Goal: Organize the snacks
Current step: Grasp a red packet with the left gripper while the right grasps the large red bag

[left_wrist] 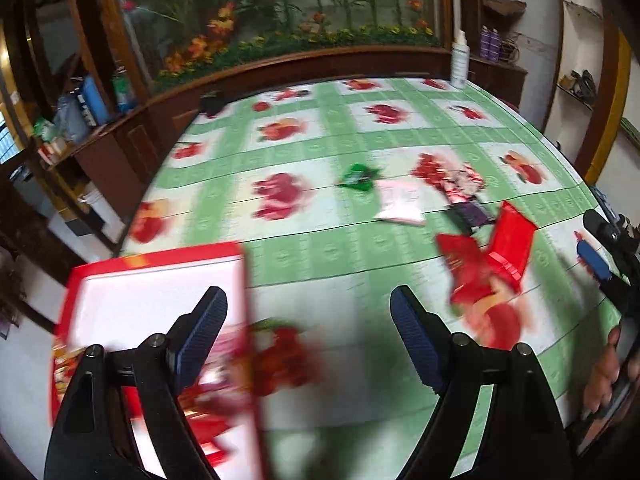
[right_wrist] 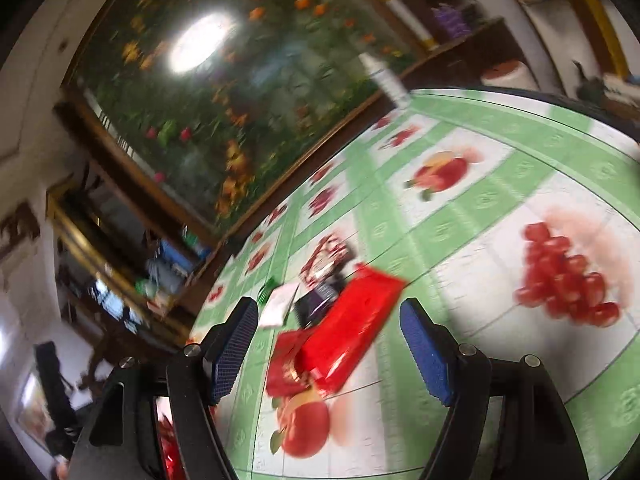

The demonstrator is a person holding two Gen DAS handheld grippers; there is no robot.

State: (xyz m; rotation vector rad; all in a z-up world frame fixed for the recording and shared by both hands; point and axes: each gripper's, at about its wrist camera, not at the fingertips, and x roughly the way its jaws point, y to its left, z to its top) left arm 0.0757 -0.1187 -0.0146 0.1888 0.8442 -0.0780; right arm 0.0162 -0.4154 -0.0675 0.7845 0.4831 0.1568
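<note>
A red-rimmed box [left_wrist: 160, 304] with a white inside lies at the near left of the table, with red packets in its near end. My left gripper [left_wrist: 308, 336] is open and empty, its left finger over the box. Loose snacks lie across the table: a red bar pack [left_wrist: 510, 240] on a red pouch [left_wrist: 466, 264], a purple pack [left_wrist: 470, 216], a white pack [left_wrist: 400, 202], a green wrapper [left_wrist: 358, 178], a red-and-white pack [left_wrist: 460, 180]. My right gripper [right_wrist: 328, 344] is open and empty just above the red bar pack [right_wrist: 352, 328] and red pouch [right_wrist: 286, 368].
The table wears a green and white fruit-print cloth [left_wrist: 320, 248]. A white spray bottle [left_wrist: 459, 60] stands at its far edge. A wooden cabinet with a flower picture [left_wrist: 280, 20] runs behind the table. The right gripper [left_wrist: 600, 248] shows at the right edge.
</note>
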